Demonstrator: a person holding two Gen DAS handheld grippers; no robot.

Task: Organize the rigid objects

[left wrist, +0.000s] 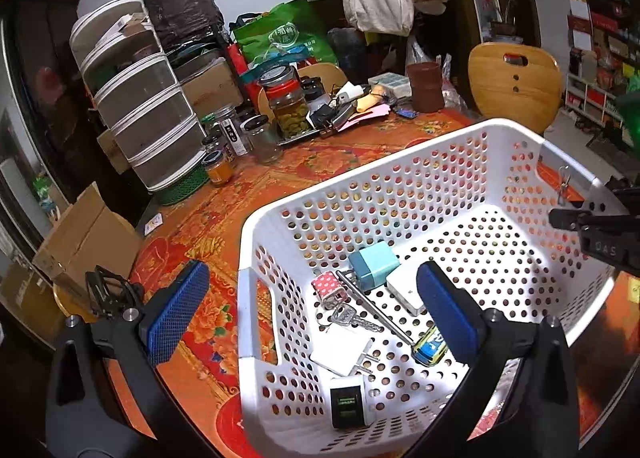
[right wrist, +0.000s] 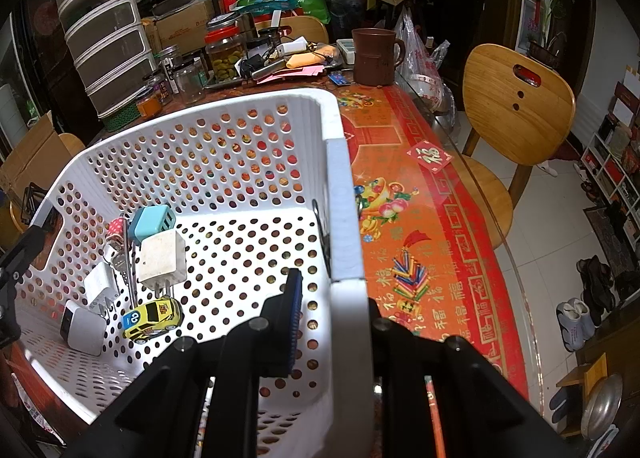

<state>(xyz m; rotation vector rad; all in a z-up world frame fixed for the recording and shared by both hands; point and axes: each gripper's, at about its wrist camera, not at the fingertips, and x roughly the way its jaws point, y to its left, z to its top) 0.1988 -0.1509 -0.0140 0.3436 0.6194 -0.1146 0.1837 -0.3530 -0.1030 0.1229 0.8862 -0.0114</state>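
Note:
A white perforated basket (left wrist: 360, 185) (right wrist: 348, 225) stands on the red patterned table. Inside lie a teal charger (left wrist: 373, 262) (right wrist: 153, 221), white chargers (left wrist: 340, 352) (right wrist: 162, 260), a yellow toy car (left wrist: 430, 345) (right wrist: 154, 317), keys (left wrist: 352, 321), a polka-dot item (left wrist: 327, 286) and a small white and black box (left wrist: 347, 404) (right wrist: 82, 328). My left gripper (left wrist: 316, 306) is open and empty, straddling the basket's left wall. My right gripper (right wrist: 334, 322) is shut on the basket's right wall, one finger (right wrist: 292, 322) inside and the other hidden outside.
Jars (left wrist: 290, 107), a stack of drawers (left wrist: 148, 125), a brown mug (right wrist: 374, 57) and clutter fill the table's far side. A wooden chair (right wrist: 516, 105) stands to the right. A cardboard box (left wrist: 80, 242) sits left of the table.

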